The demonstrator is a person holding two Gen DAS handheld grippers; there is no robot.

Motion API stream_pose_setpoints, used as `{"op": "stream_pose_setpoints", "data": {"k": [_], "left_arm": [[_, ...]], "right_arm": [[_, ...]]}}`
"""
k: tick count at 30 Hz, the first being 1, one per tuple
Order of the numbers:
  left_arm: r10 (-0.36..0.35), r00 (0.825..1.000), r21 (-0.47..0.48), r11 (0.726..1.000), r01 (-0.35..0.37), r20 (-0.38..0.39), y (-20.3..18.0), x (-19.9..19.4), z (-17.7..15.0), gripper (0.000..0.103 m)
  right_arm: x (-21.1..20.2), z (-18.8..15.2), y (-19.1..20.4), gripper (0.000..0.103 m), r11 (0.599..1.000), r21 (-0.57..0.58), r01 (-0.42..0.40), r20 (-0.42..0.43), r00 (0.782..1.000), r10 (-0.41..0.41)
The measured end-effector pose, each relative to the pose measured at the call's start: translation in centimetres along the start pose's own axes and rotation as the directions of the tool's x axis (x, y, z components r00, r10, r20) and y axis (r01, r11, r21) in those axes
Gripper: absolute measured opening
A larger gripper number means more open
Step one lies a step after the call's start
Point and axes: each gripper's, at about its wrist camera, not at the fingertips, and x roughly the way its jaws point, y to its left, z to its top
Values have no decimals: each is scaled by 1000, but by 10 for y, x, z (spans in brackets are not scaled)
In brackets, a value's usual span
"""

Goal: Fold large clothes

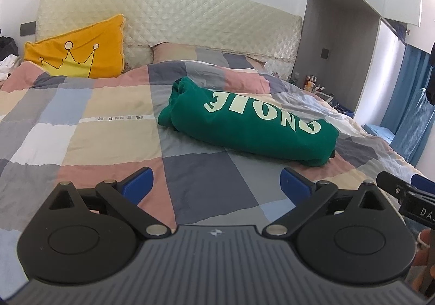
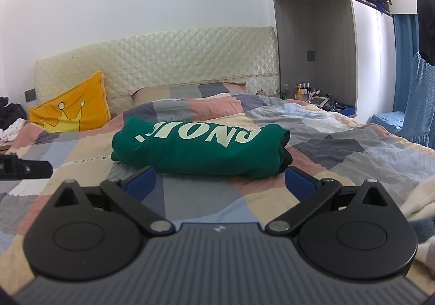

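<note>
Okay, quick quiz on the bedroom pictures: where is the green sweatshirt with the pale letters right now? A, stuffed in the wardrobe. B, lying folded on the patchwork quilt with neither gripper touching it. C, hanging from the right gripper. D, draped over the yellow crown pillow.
B: the folded green sweatshirt rests on the patchwork quilt, while the left gripper and the right gripper both stand open and empty short of it.

Folded sweatshirt lies mid-bed on the quilt; cushion behind-left, seemingly against the headboard
</note>
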Motion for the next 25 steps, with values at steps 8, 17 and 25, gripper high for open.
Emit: {"op": "stream_pose_setpoints", "data": {"k": [8,17,25], "left_arm": [[3,1000,18,1000,-3,9,-4,-3,-2,101],[6,1000,22,1000,-6,4,-5,-2,-2,101],[3,1000,26,1000,-3,4,-6,-2,-3,101]], "right_arm": [[-1,0,1,103,1000,1,0,1,1000,0],[-3,1,2,103,1000,1,5,11,1000,-5],[-3,1,2,103,1000,2,4,11,1000,-4]]}}
